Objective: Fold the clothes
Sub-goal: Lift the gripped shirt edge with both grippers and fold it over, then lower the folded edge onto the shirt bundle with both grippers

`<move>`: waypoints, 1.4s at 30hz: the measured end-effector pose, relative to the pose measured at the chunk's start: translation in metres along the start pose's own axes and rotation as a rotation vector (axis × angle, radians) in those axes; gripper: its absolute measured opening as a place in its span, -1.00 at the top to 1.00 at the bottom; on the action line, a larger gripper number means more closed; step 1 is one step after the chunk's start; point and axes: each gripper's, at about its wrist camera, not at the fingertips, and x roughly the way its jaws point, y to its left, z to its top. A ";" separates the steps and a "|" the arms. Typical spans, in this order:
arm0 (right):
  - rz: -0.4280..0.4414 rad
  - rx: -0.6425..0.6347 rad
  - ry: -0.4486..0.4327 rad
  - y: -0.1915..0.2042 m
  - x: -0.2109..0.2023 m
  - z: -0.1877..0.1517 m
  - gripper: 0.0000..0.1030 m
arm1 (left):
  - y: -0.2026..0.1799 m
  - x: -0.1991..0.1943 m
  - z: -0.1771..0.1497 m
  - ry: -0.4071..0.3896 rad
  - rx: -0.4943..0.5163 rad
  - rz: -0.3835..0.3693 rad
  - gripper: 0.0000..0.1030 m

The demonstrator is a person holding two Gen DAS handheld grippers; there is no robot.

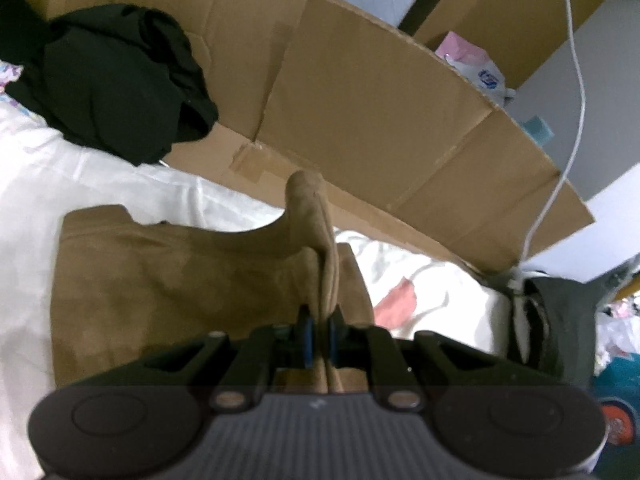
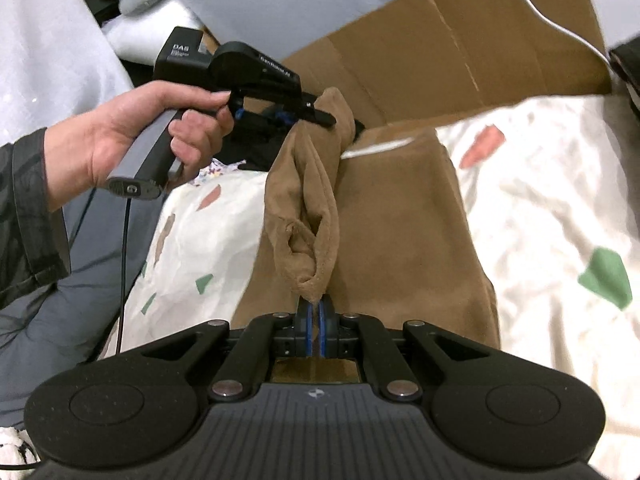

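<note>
Leftmost in the right wrist view, a dark sleeve (image 2: 24, 216) and the person's left hand (image 2: 132, 136), wrapped round the grey handle of the left gripper (image 2: 336, 120); a black cable (image 2: 125, 256) hangs from the handle's base. Left gripper: fingers pressed together, pinching the far upper corner of the tan garment (image 2: 404, 220). Tan garment: soft brown cloth, its main panel lying flat on the white bedding (image 2: 552, 208), which carries scattered pink, green and brown patches; a folded ridge of the cloth is lifted off the panel and runs between the two grippers. Right gripper (image 2: 316, 312): blue-edged fingers closed tight on the near end of that ridge. Flattened cardboard (image 2: 460, 60): stands behind the bedding. White cord (image 2: 560, 24): crosses the cardboard at upper right. In the left wrist view, from the left: black garment (image 1: 116, 80), crumpled, resting on the bedding and against the cardboard; the tan garment's flat panel spread on the white cover below it; the left gripper's fingers clamped on an upright fold of tan cloth at centre; pink and white packets (image 1: 476, 64) behind the cardboard's edge; a dark bag-like item (image 1: 560, 320) at far right, blurred, kind not determinable.
</note>
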 end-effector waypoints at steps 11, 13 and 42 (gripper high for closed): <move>0.007 0.078 0.002 -0.040 -0.007 -0.018 0.99 | -0.030 0.047 -0.005 0.038 0.009 0.071 0.83; 0.009 0.097 -0.003 -0.047 -0.009 -0.021 1.00 | -0.038 0.053 -0.006 0.043 0.026 0.101 0.83; 0.116 0.258 -0.011 -0.078 0.025 -0.025 0.85 | -0.059 0.060 -0.006 0.069 0.075 0.182 0.82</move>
